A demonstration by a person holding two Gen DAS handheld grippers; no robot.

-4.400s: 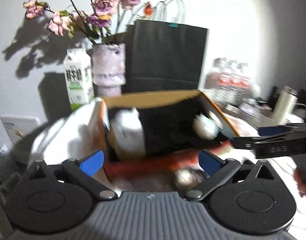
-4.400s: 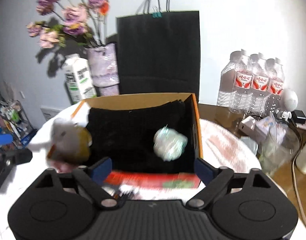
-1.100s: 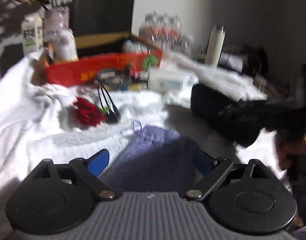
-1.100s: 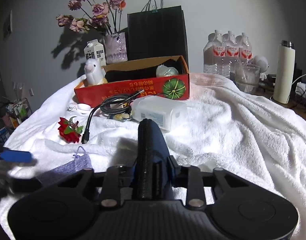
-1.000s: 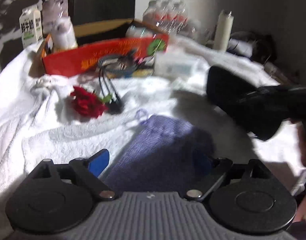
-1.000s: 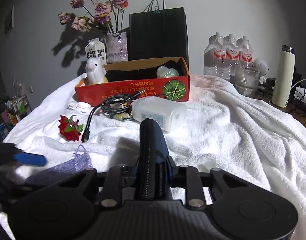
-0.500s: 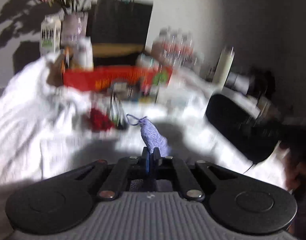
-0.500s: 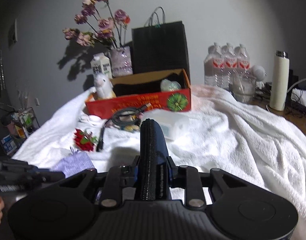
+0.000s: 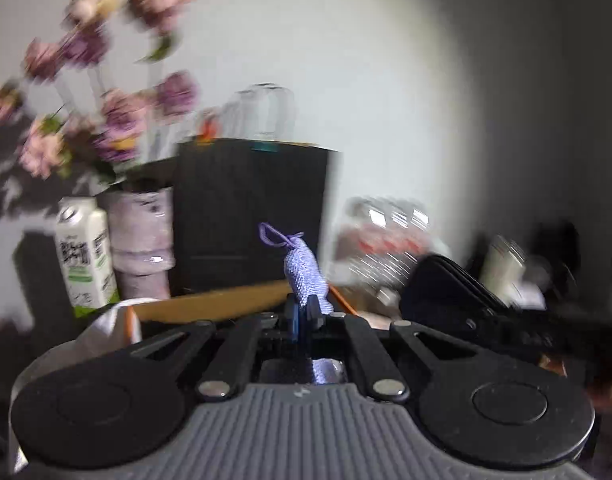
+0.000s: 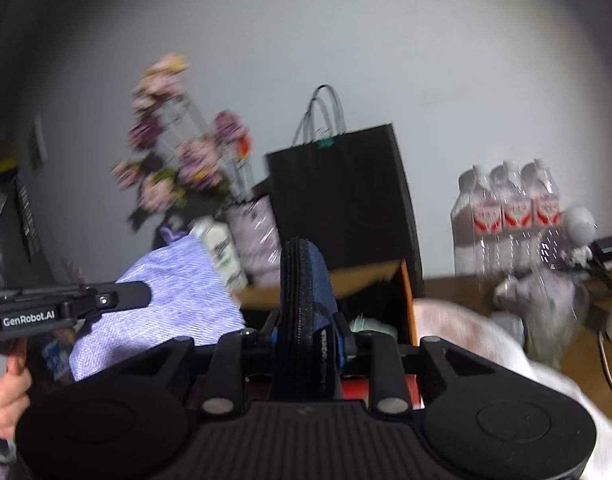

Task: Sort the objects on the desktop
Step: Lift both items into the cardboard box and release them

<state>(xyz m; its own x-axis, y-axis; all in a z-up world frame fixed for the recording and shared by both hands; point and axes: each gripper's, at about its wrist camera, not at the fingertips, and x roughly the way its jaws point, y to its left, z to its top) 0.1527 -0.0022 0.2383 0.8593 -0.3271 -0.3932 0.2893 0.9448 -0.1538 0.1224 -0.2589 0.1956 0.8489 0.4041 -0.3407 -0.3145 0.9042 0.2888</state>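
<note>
My left gripper (image 9: pixel 302 316) is shut on a purple knitted pouch (image 9: pixel 304 276), whose drawstring loop points up in front of the black bag. In the right wrist view the same pouch (image 10: pixel 174 292) hangs as a wide flap from the left gripper (image 10: pixel 144 292), and a hand (image 10: pixel 6 400) holds its handle. My right gripper (image 10: pixel 306 332) is shut on a dark blue zip case (image 10: pixel 302 280) standing on edge. Both are raised near the orange cardboard box (image 10: pixel 405 292), where a pale ball (image 10: pixel 365 324) lies. In the left wrist view the case (image 9: pixel 445 292) shows at the right.
Behind the box stand a black paper bag (image 10: pixel 337 200), a vase of dried flowers (image 9: pixel 140 236) and a milk carton (image 9: pixel 86 256). A pack of water bottles (image 10: pixel 509 208) is at the right. The white towel (image 10: pixel 485 340) covers the table. Both views are motion-blurred.
The left gripper closed on the purple pouch and lifted it off the towel. Both grippers rose and moved toward the box, the right still holding the zip case.
</note>
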